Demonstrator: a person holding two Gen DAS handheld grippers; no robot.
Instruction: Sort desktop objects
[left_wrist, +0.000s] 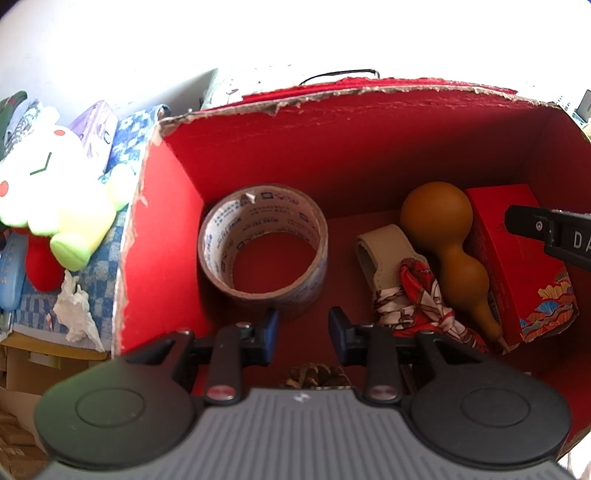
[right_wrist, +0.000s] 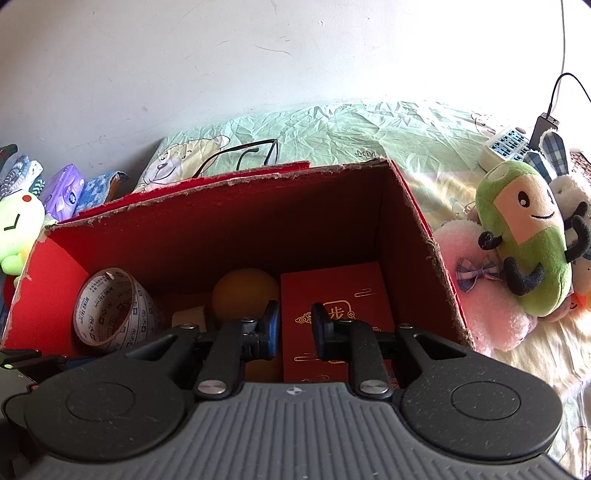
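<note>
Rumpled green bedsheet (right_wrist: 369, 125) behind red box (left_wrist: 362, 147); inside, tape roll (left_wrist: 263, 248), gourd (left_wrist: 448, 240), red packet (right_wrist: 334, 295). Left gripper (left_wrist: 303, 334) and right gripper (right_wrist: 294, 325) hovered above, jaws slightly spread, empty.

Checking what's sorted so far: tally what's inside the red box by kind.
Tape roll: 1
Gourd: 1
Small red carton: 1
Patterned scarf: 1
Beige strap piece: 1
Pine cone: 1
Total: 6

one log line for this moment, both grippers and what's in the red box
left gripper: open, empty, above tape roll | right gripper: open, empty, above red packet | red box: tape roll, gourd, red packet
</note>
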